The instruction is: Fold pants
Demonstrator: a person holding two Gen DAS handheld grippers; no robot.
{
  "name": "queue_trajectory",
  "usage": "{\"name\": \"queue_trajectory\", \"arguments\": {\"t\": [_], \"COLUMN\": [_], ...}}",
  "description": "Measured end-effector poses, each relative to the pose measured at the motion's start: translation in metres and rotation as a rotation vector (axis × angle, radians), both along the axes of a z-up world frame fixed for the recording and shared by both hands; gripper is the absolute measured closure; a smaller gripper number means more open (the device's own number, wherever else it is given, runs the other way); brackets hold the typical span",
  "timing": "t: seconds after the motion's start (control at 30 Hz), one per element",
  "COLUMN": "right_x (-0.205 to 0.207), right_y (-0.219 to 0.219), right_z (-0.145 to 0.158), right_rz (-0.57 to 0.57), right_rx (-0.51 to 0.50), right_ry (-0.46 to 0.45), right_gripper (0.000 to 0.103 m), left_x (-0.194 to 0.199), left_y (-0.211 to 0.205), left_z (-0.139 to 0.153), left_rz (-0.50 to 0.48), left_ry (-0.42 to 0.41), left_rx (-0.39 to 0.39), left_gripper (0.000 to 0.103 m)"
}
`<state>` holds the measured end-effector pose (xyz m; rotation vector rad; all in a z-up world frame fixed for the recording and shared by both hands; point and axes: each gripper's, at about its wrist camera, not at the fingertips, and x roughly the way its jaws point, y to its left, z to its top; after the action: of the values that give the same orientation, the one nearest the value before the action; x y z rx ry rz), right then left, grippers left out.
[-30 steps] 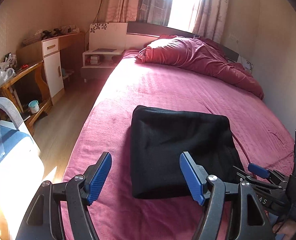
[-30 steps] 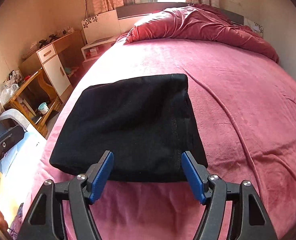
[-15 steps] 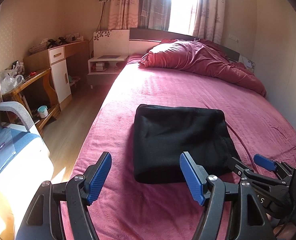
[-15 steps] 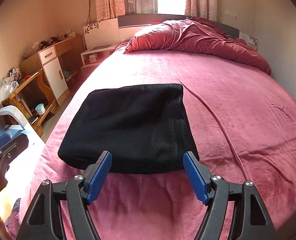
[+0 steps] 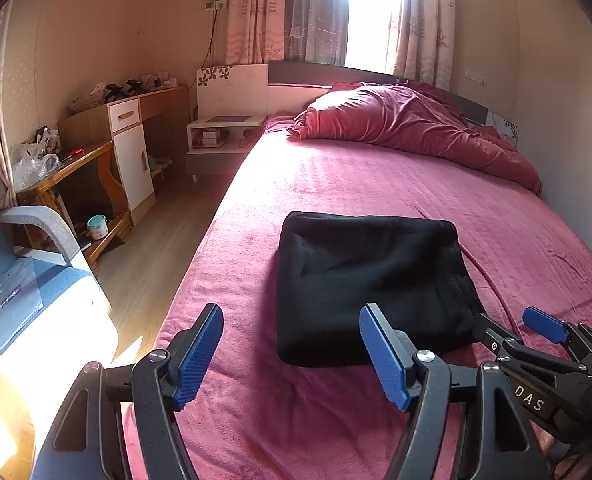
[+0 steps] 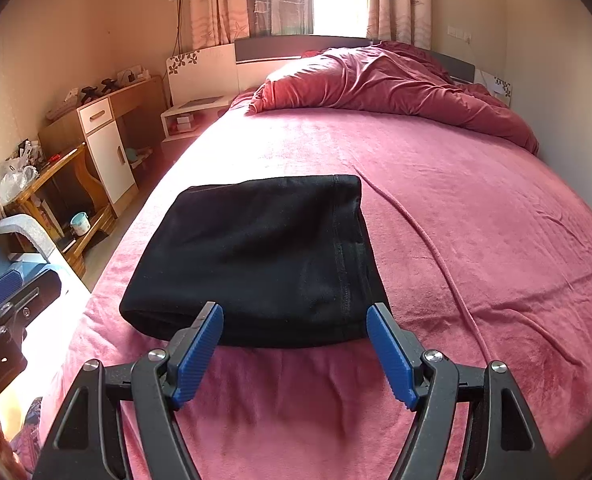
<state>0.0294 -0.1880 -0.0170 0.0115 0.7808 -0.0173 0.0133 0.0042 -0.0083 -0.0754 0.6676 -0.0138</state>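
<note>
The black pants (image 5: 368, 280) lie folded into a compact rectangle on the pink bed (image 5: 376, 184); they also show in the right wrist view (image 6: 264, 256). My left gripper (image 5: 292, 354) is open and empty, held above the bed a little short of the pants' near left corner. My right gripper (image 6: 294, 354) is open and empty, just short of the pants' near edge. The right gripper also shows at the lower right of the left wrist view (image 5: 508, 326). The left gripper shows at the left edge of the right wrist view, where I cannot tell its jaws.
A crumpled red duvet (image 5: 416, 128) lies at the head of the bed. A ridge in the sheet (image 6: 428, 248) runs right of the pants. Left of the bed are wood floor (image 5: 152, 264), a desk (image 5: 72, 176), a white cabinet (image 5: 132, 152) and a nightstand (image 5: 220, 140).
Both grippers have drawn back and up from the folded pants, which now lie farther off in both views. The pants have not moved. Both grippers stay open.
</note>
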Motion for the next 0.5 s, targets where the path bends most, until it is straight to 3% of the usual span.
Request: {"name": "queue_trajectory", "arguments": {"t": [0.5], "right_x": [-0.0029], "right_y": [-0.0007], "right_z": [0.0028], "right_rz": [-0.007], "right_rx": [-0.002], "right_ry": [-0.012], "right_gripper": [0.026], "left_x": [-0.0007], "left_y": [-0.0018], "left_z": [0.0011], "left_rz": [0.000], "left_ry": [0.010], "left_rx": [-0.009], "left_gripper": [0.031]}}
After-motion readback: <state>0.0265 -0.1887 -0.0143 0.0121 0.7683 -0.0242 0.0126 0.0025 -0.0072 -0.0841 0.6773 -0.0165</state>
